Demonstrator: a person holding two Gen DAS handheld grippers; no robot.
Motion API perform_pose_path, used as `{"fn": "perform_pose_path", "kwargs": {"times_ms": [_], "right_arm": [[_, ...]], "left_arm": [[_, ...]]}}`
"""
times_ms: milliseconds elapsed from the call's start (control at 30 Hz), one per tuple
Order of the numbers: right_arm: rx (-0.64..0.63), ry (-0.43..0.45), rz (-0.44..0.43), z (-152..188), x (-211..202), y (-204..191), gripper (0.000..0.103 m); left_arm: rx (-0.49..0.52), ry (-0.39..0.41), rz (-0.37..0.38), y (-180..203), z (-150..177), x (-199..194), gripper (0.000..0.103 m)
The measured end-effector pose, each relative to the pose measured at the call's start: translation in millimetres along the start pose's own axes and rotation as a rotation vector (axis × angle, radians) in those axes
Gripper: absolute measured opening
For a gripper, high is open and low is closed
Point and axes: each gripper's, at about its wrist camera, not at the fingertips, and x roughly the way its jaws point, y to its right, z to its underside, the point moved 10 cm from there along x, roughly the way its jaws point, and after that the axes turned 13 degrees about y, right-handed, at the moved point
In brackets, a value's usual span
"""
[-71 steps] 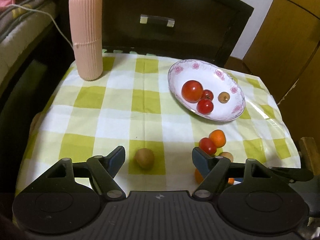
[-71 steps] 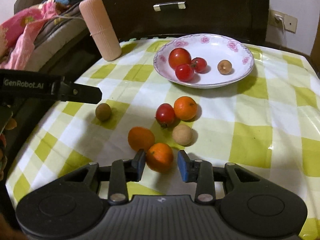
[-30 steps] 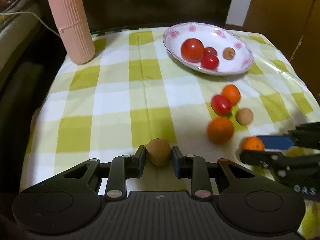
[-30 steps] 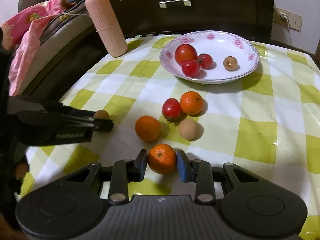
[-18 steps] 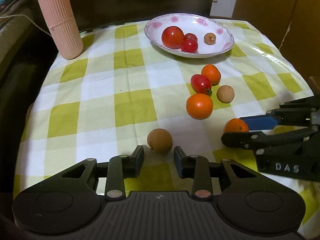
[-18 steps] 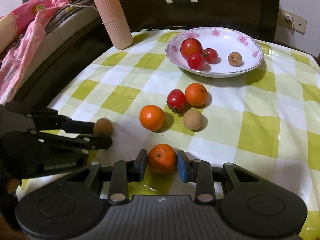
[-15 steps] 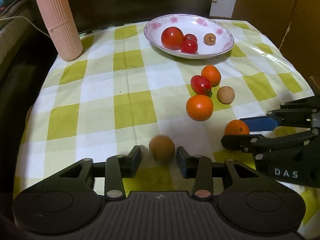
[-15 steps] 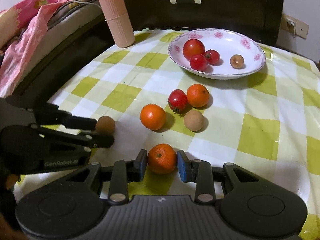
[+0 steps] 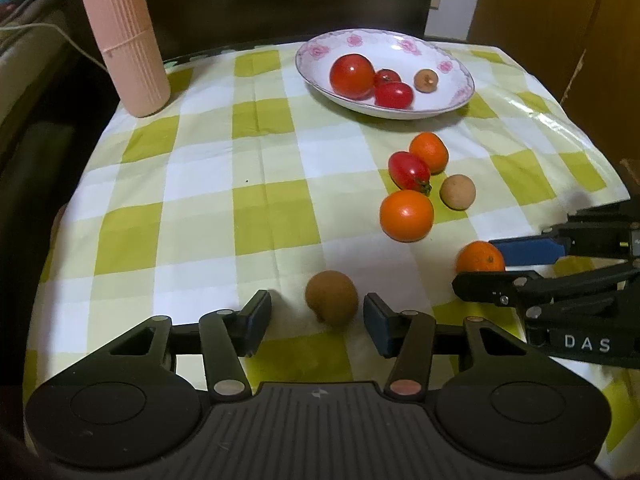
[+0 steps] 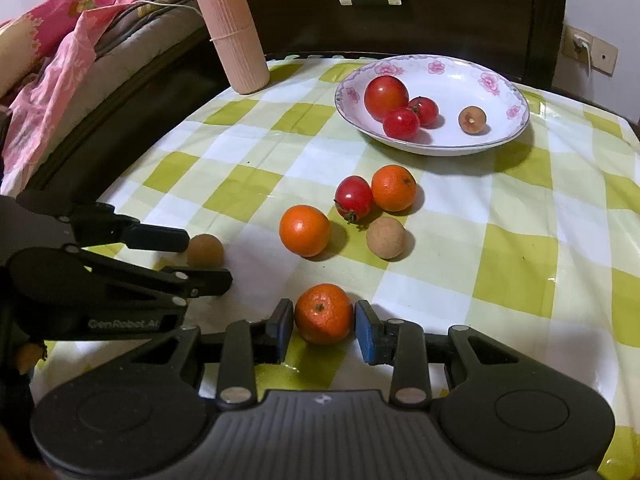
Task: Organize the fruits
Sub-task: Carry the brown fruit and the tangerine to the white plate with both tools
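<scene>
A counter (image 9: 208, 184) draped in a green-and-white checked cloth was seen filling both views, with a tall pink ribbed cylinder (image 9: 124, 36) stood at the upper left. A flowered plate (image 9: 456, 92) was set at the upper centre of the left wrist view, already loaded with three tomatoes and one small brown fruit. Below the plate, right of centre, two oranges, a red tomato (image 9: 409, 170) and a pale brown fruit (image 9: 458, 191) were left lying close together on the cloth.

At the bottom centre of the left wrist view, the left claw (image 9: 317, 320) was caught with its jaws opening; a brown fruit (image 9: 331, 297) was shown between the pads, clear of both and apparently resting on the cloth. At the bottom centre of the right wrist view, the right claw (image 10: 322, 328) was pictured closed on a small orange (image 10: 324, 313), both blue pads pressed against its sides.

The orange was judged light and slightly yielding, its rind dimpled enough to resist slipping; a hold across its widest part was thought best. The brown fruit was judged light, firm-shelled and prone to rolling, so a centred pinch across its middle would be called for. Whether its shell is brittle could not be told.
</scene>
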Motion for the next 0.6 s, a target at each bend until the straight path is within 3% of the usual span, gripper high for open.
{"fn": "perform_pose_path", "kwargs": {"times_ms": [467, 600], "right_arm": [[-0.015, 0.006, 0.009, -0.9, 0.3, -0.6, 0.033], [-0.013, 0.006, 0.007, -1.0, 0.2, -0.2, 0.033]], "left_arm": [[0.019, 0.003, 0.007, 8.4, -3.3, 3.1, 0.044], [0.028, 0.003, 0.003, 8.2, -2.6, 1.7, 0.045]]}}
